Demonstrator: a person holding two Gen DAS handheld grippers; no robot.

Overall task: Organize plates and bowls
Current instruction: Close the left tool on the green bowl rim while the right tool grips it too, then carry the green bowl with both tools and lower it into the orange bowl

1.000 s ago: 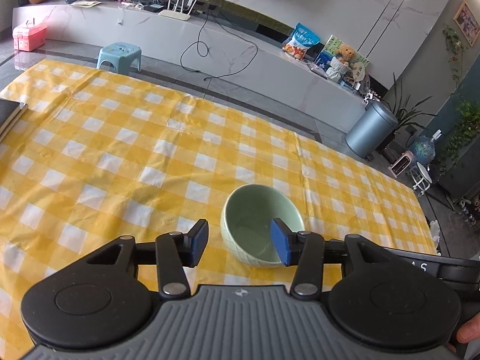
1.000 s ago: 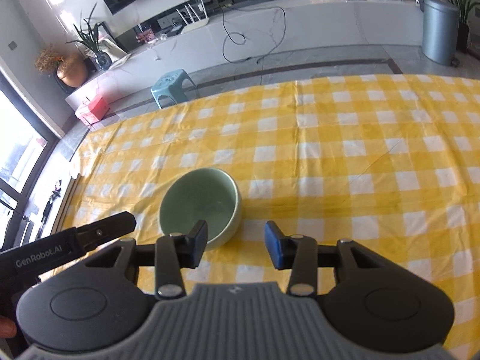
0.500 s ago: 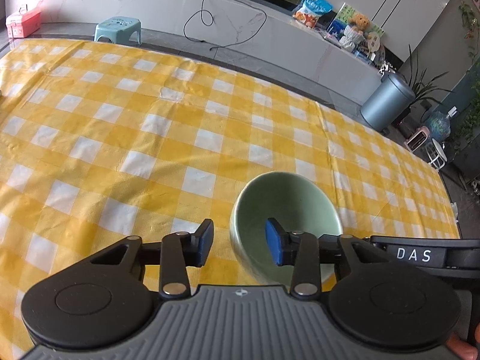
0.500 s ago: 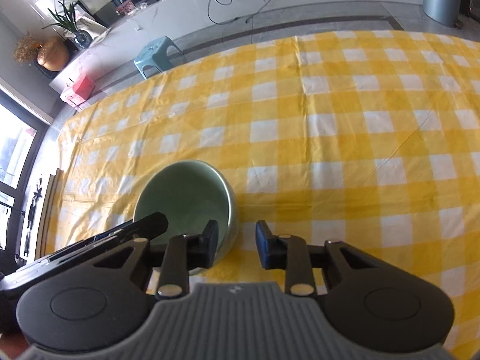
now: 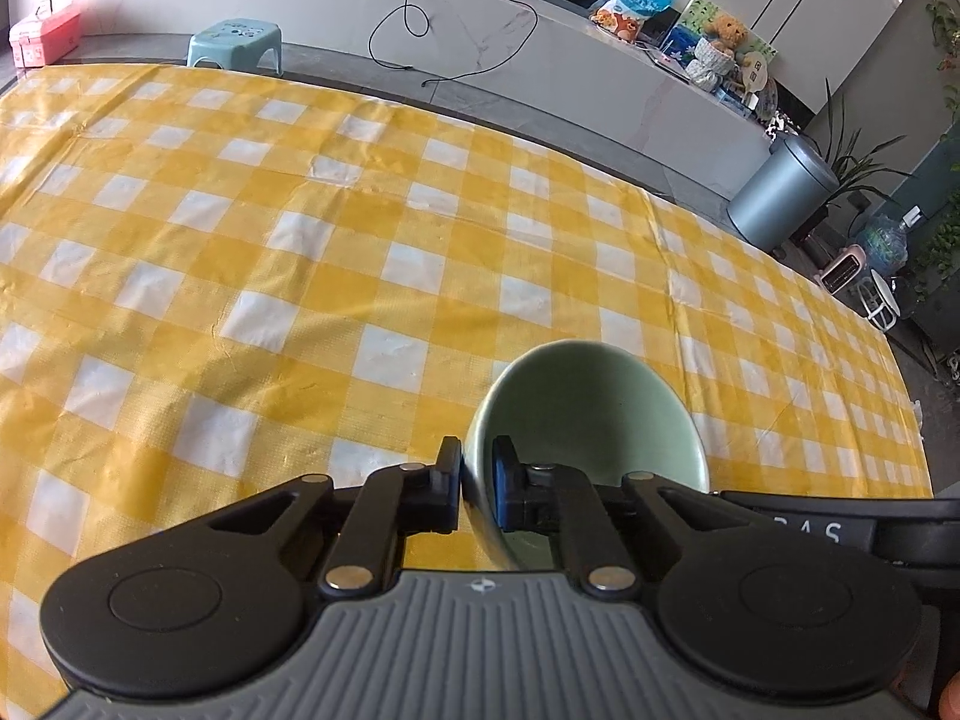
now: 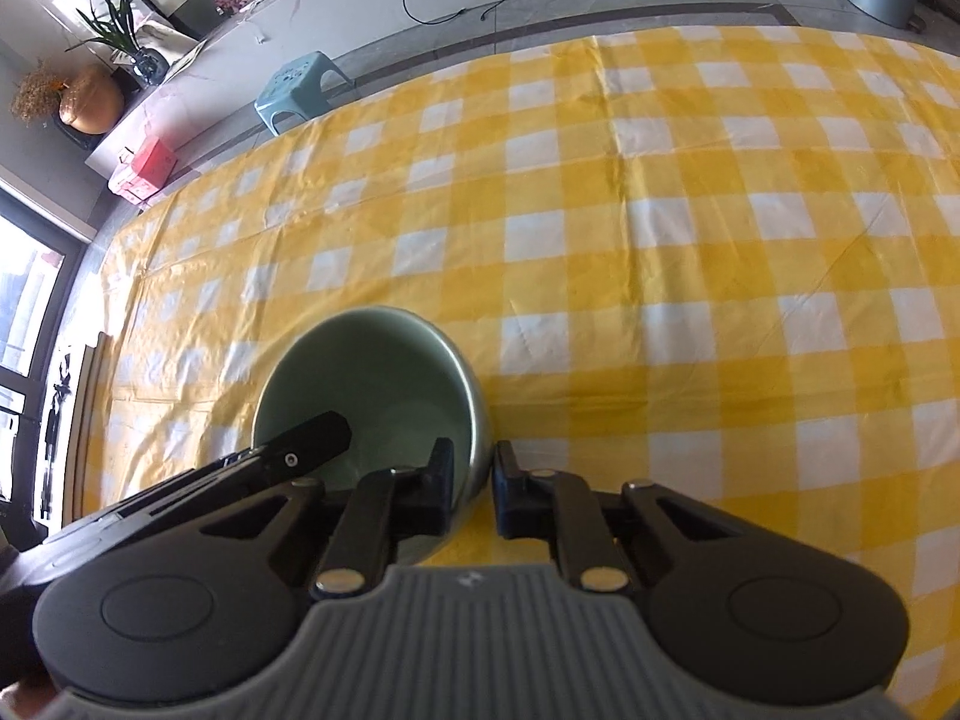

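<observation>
I have the pale green ceramic bowl [image 5: 591, 414] sitting near the front edge of the bench, on the yellow-and-white checked tablecloth [image 5: 288, 276]. My left hand-held gripper [image 5: 477, 483] has just been closing and now pinches the bowl's left wall: one pad outside, the other inside the rim. From this camera the bowl sits low and right of centre, partly behind the fingers [image 5: 507, 480].

My right hand-held gripper [image 6: 471, 486] has likewise just been closing, and it clamps the opposite wall of the same bowl [image 6: 372, 378], one pad inside and the other outside against the cloth [image 6: 690, 252]. In the right wrist view the dark body of the left hand-held gripper [image 6: 288, 462] reaches over the bowl's near-left rim (so both tools meet on the one dish).

Beyond the far edge of the bench I see a light blue plastic stool [image 5: 235, 43] on the floor, a pink box [image 5: 43, 39] further left, and a grey cylindrical bin [image 5: 780, 195] off to the right.
</observation>
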